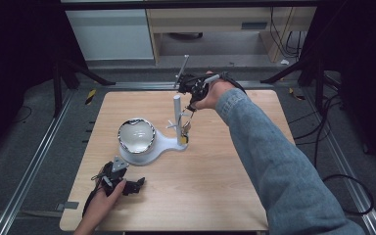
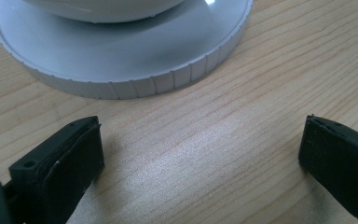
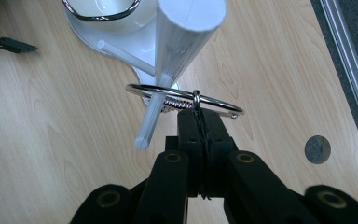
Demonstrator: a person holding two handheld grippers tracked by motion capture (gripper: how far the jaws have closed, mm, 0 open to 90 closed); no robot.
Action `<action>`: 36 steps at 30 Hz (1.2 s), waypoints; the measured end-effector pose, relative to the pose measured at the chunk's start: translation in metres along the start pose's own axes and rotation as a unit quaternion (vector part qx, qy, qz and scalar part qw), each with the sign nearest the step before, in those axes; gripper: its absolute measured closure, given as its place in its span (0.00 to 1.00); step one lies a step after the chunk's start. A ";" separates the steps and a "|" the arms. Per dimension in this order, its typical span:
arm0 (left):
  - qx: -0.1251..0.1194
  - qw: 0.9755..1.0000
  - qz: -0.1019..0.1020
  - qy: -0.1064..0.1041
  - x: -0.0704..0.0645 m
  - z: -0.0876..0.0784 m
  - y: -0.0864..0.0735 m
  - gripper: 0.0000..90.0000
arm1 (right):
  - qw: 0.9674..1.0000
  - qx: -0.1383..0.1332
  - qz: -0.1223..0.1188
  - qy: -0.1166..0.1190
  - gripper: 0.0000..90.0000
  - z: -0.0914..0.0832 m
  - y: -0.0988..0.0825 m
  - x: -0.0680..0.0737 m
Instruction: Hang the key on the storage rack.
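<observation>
A thin silver ring (image 3: 186, 97), maybe a bracelet or hoop with a small coil of wire wound on it, hangs in the air right beside the tall white post (image 3: 179, 39) of a stand. In the right gripper view the ring goes around one of the thin white pegs (image 3: 150, 116) that stick out from the post. The right tool (image 3: 200, 116) has the ring pinched at its near side. Its two black jaws are pressed tight together, with only the thin wire between them.

In the high view the right tool (image 1: 192, 108) points down at the post (image 1: 177, 117), and the hand (image 1: 208, 90) that holds it reaches in from a long grey-blue sleeve (image 1: 274, 161). Something small and gold-coloured (image 1: 184, 138) sits low on the post near its foot; it is too small to tell what it is.

The post stands on a white base (image 1: 169, 142) that spreads out into a round part. A white bowl (image 1: 136, 136) with a shiny rim sits on that round part.

The left tool (image 1: 133, 186) rests low on the worktop (image 1: 215, 196), just in front of the round base, held by the other hand (image 1: 103, 198). In the left gripper view its jaws stand wide apart with nothing between them, just bare wood, and the ribbed edge of the round base (image 2: 168, 81) is close ahead.

A small dark round spot (image 3: 318, 149) shows on the wood near the edge of the worktop in the right gripper view.
</observation>
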State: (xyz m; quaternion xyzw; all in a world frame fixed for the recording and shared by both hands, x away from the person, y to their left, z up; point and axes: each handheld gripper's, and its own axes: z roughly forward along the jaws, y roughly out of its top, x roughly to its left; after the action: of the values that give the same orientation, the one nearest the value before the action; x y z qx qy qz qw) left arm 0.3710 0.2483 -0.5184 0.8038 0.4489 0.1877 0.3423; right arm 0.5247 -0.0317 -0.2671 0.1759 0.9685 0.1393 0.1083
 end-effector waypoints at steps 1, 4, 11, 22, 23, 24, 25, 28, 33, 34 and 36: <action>0.000 1.000 0.000 0.000 0.000 0.000 0.000 0.00 | 1.000 0.001 0.002 0.001 0.99 0.000 0.000 0.000; 0.000 1.000 0.000 0.000 0.000 0.000 0.000 0.00 | 1.000 -0.001 0.002 0.004 0.99 0.002 0.002 0.000; 0.000 1.000 0.000 0.000 0.000 0.000 0.000 0.00 | 1.000 -0.005 -0.002 0.008 0.98 0.005 0.005 0.001; 0.000 1.000 0.001 0.000 0.000 0.000 0.000 0.00 | 1.000 -0.018 0.006 0.007 0.96 0.001 0.004 0.001; 0.001 1.000 0.001 0.000 0.000 0.000 0.000 0.00 | 1.000 -0.018 0.006 0.007 0.96 0.001 0.004 0.001; 0.000 1.000 0.001 0.000 0.000 0.000 0.000 0.00 | 1.000 -0.025 0.008 0.004 0.94 -0.002 0.003 0.000; 0.000 1.000 0.001 0.000 0.000 0.000 0.000 0.00 | 1.000 -0.025 0.008 0.004 0.94 -0.002 0.003 0.000; 0.000 1.000 0.000 0.000 0.000 0.000 0.000 0.00 | 0.999 -0.034 0.012 -0.001 0.91 -0.008 -0.002 -0.002; 0.001 1.000 0.001 0.000 0.000 0.000 0.000 0.00 | 0.999 -0.041 0.018 -0.007 0.87 -0.013 -0.008 -0.004; 0.000 1.000 0.000 0.000 0.000 0.000 0.000 0.00 | 0.999 -0.046 0.023 -0.013 0.82 -0.015 -0.011 -0.005; 0.000 1.000 0.000 0.000 0.000 0.000 0.000 0.00 | 0.998 -0.051 0.029 -0.018 0.78 -0.017 -0.014 -0.006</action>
State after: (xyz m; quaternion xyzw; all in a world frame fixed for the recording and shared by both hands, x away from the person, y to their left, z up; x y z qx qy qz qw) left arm 0.3710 0.2483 -0.5184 0.8037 0.4490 0.1878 0.3424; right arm 0.5215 -0.0504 -0.2547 0.2008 0.9524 0.1883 0.1308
